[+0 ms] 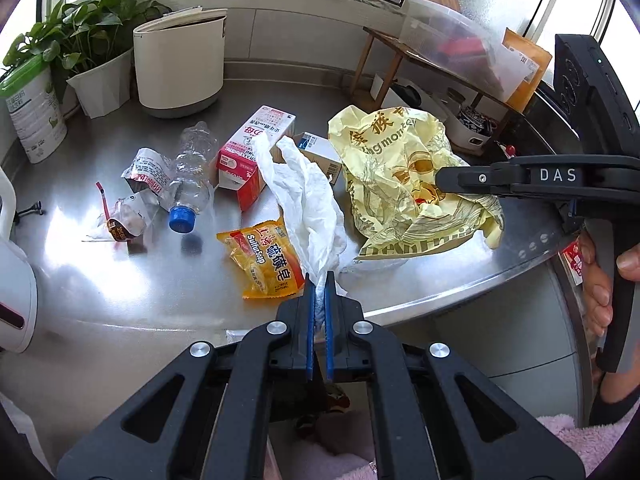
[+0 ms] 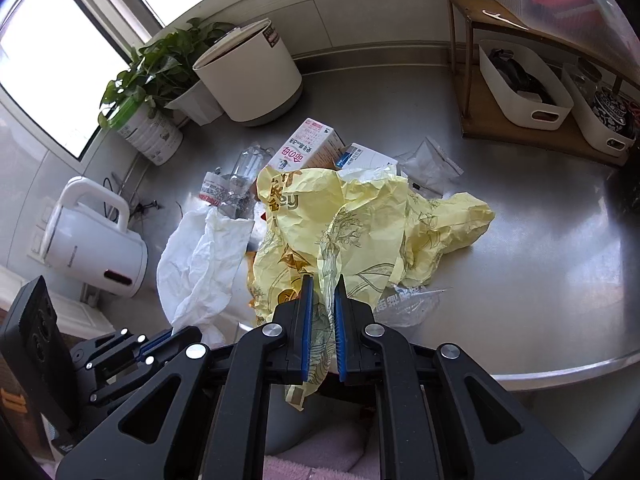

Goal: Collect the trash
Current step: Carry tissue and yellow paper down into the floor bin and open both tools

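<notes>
My left gripper [image 1: 319, 280] is shut on a crumpled white tissue [image 1: 308, 196], which hangs lifted off the steel counter [image 1: 140, 280]. My right gripper [image 2: 323, 284] is shut on a crumpled yellow paper bag [image 2: 360, 224], also raised; it shows in the left wrist view as the yellow bag [image 1: 400, 168] pinched by the right gripper [image 1: 444, 180]. Loose on the counter lie a clear bottle with a blue cap [image 1: 192, 172], a pink carton [image 1: 256, 148], an orange soap packet [image 1: 264, 260], a small box [image 1: 320, 152] and torn wrappers [image 1: 136, 196].
A white bin [image 1: 180, 68], a potted plant [image 1: 92, 52] and a green-lidded can [image 1: 32, 112] stand at the back left. A white kettle [image 2: 96, 244] is at the left. A wooden shelf [image 2: 520, 92] with white baskets stands at the right. A clear plastic bag [image 2: 428, 164] lies behind the yellow bag.
</notes>
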Demonstrator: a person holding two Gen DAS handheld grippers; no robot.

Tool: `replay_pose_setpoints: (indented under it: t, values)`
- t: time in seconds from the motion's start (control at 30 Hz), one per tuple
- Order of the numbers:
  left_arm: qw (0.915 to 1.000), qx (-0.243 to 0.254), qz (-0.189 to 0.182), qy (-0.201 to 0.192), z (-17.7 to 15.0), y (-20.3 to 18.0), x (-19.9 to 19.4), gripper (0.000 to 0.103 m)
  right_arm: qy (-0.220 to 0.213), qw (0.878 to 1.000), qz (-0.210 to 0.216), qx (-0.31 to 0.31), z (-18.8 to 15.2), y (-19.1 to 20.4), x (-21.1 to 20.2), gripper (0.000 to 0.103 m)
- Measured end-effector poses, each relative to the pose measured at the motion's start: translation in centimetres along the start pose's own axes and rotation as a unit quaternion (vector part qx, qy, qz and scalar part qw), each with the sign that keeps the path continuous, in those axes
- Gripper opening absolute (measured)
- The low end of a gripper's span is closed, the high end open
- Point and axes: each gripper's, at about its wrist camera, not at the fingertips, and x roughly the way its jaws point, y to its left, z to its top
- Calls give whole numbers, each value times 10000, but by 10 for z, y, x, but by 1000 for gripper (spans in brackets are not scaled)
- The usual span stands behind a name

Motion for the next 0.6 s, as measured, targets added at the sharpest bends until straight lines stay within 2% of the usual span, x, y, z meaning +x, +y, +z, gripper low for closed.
replay_pose_setpoints:
  t: [0.27, 0.6]
  values:
    - [9997, -218, -61, 16, -49, -14, -28, 2, 519, 9982, 170, -257, -69, 9, -4, 11]
    - [9964, -567, -210, 589, -119, -23, -6, 2, 1247, 9920, -158, -125, -152, -11, 23, 11]
